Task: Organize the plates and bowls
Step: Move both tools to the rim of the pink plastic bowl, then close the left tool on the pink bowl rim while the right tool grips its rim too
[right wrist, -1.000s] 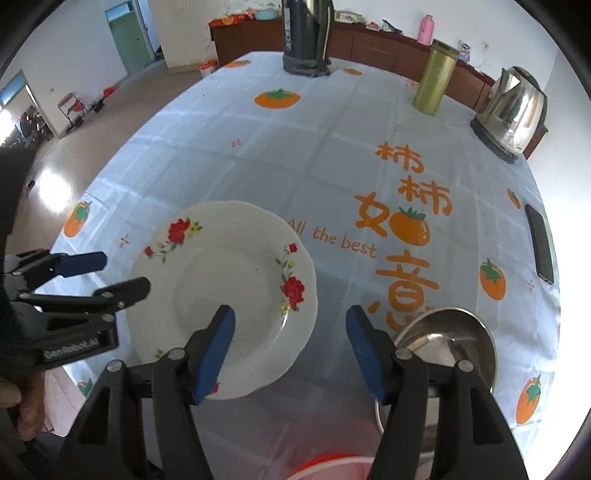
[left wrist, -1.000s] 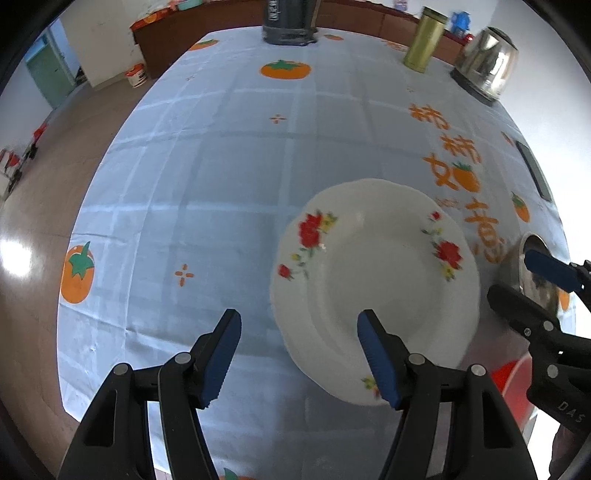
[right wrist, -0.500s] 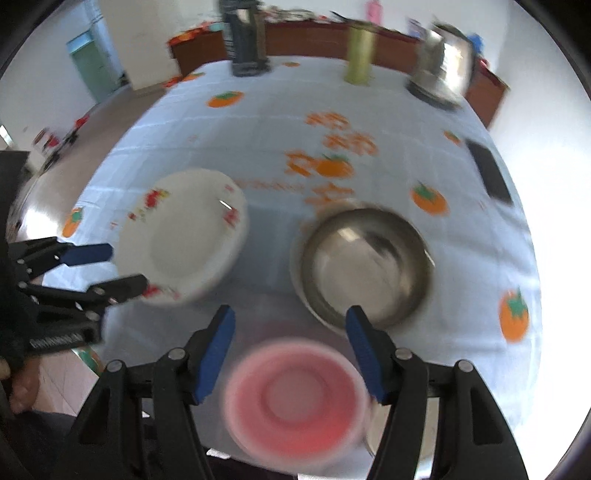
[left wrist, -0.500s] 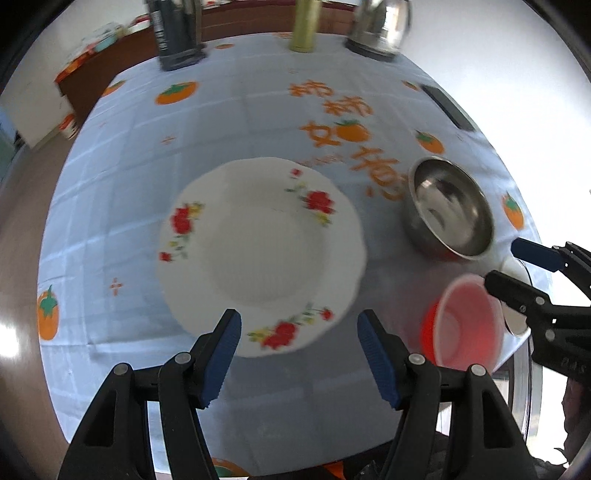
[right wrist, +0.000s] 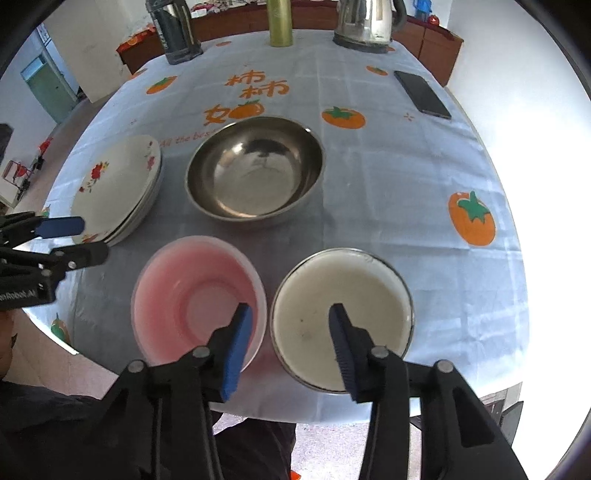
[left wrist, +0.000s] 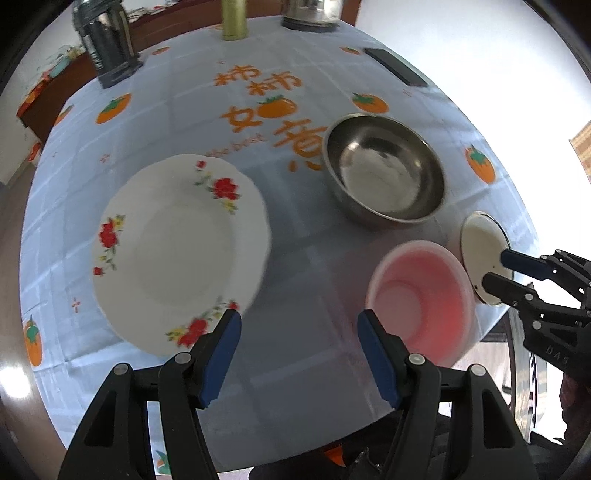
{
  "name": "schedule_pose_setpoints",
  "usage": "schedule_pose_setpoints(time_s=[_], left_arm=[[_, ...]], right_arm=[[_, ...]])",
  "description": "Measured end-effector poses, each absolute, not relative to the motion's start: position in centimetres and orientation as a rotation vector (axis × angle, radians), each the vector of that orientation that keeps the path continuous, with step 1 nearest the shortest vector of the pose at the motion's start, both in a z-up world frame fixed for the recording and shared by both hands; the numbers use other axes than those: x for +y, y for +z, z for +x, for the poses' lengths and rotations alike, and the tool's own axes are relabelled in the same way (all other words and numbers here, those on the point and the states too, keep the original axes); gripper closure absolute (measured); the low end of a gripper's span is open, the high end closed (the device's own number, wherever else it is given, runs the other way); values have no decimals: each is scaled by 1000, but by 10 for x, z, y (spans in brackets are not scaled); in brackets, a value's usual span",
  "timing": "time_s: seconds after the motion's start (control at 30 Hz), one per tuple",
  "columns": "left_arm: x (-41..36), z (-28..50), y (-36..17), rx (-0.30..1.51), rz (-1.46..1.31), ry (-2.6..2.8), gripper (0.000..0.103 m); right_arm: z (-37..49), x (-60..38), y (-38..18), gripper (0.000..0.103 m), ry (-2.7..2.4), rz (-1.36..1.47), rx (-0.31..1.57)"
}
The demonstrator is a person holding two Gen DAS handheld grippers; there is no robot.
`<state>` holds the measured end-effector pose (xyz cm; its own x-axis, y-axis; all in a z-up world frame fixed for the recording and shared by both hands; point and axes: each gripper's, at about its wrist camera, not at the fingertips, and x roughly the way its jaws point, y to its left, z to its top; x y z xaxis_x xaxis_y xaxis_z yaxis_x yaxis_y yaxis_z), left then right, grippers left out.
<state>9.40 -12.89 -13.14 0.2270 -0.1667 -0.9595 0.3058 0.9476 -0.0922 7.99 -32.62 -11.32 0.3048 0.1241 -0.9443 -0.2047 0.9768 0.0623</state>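
Note:
A stack of white floral plates (left wrist: 181, 251) (right wrist: 118, 188) lies on the table's left. Right of it stands a steel bowl (left wrist: 384, 173) (right wrist: 255, 173). Near the front edge sit a pink plastic bowl (left wrist: 421, 299) (right wrist: 195, 299) and a white enamel bowl (left wrist: 480, 251) (right wrist: 340, 314), side by side. My left gripper (left wrist: 299, 328) (right wrist: 74, 240) hangs open over bare cloth between the plates and the pink bowl. My right gripper (right wrist: 291, 314) (left wrist: 506, 269) hovers above the two bowls' neighbouring rims. Its jaws are closing and its pads press on nothing.
A blue tablecloth (right wrist: 388, 177) with orange fruit prints covers the round table. At the far side stand a dark jug (right wrist: 177, 33), a green flask (right wrist: 279, 22) and a steel kettle (right wrist: 365, 22). A black phone (right wrist: 423, 94) lies at the right.
Both grippers have swung right across the table. The left one has come off the plates, and the pink and white bowls have come under the right one. The right jaws have narrowed.

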Motion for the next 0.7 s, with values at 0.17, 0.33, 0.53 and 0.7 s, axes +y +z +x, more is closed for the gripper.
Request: schedule_pose_setpoints(time_s=[0.17, 0.33, 0.53, 0.7], left_arm=[[-142, 88, -135, 1319, 127, -366, 35], [-149, 85, -140, 1333, 124, -390, 35], [-160, 82, -143, 1326, 159, -415, 36], [-166, 82, -153, 1349, 174, -426, 48]], right_arm=[[68, -319, -118, 69, 276, -78, 1273], [62, -316, -127, 80, 321, -66, 1308], [57, -314, -133, 80, 333, -74, 1331], [54, -316, -140, 80, 322, -57, 1344]])
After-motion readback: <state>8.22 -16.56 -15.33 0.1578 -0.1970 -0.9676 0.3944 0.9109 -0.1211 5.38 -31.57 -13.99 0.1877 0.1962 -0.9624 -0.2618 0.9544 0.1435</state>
